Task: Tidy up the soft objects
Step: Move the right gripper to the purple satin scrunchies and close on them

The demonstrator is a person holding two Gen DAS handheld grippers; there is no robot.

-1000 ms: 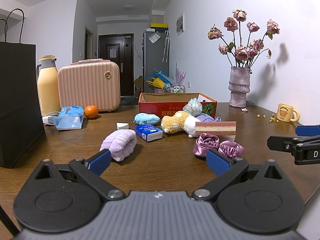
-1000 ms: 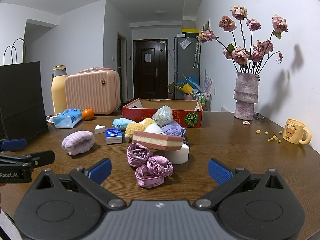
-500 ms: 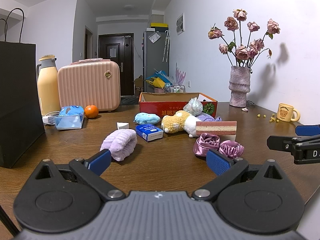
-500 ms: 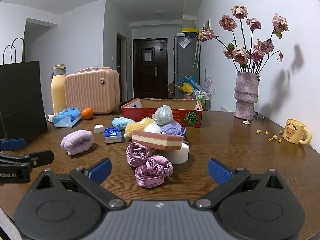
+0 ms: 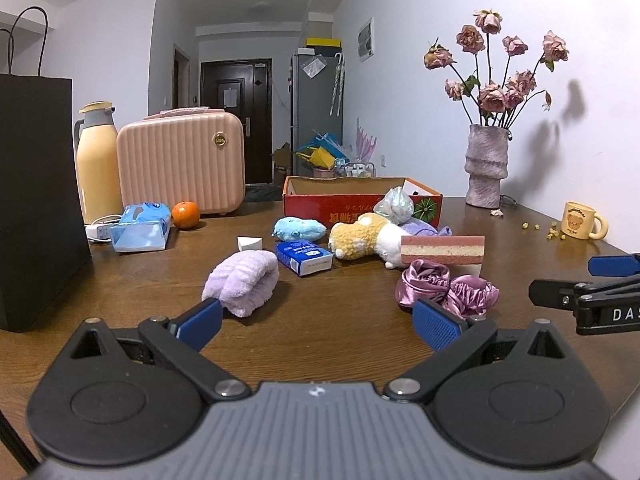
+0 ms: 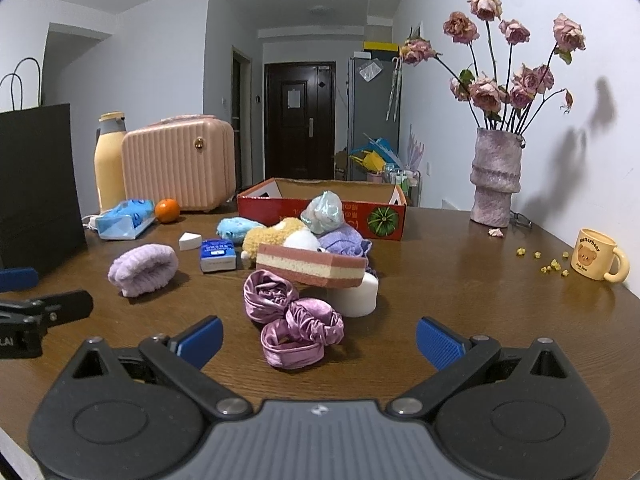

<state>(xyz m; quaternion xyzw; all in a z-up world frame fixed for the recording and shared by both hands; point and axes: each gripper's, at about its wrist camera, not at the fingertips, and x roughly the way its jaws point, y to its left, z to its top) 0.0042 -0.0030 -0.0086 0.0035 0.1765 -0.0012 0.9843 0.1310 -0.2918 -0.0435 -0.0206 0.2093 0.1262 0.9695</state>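
**Soft things wait on the table**

We hold our left gripper (image 5: pixel 316 322) low over the brown table (image 5: pixel 340 320). Its blue jaws are spread wide and hold nothing. Our right gripper (image 6: pixel 320 338) is the same, wide apart and with nothing in it.

In front of us we see a heap of soft things. A fluffy purple band (image 5: pixel 242 282) lies just past our left gripper's left finger. Two shiny purple scrunchies (image 6: pixel 290 320) touch each other, right in front of our right gripper. Behind them a pink and yellow sponge (image 6: pixel 310 266) rests on a white round block (image 6: pixel 356 294). A yellow and white plush toy (image 5: pixel 360 236) lies behind the sponge. A small blue plush (image 5: pixel 298 228) lies to its left. A blue tissue pack (image 5: pixel 306 258) lies between the purple band and the plush toy.

Behind the heap stands a red box (image 5: pixel 320 210), open on top. We cannot see inside it. A crinkly bag (image 6: pixel 324 212) leans in front of the box.
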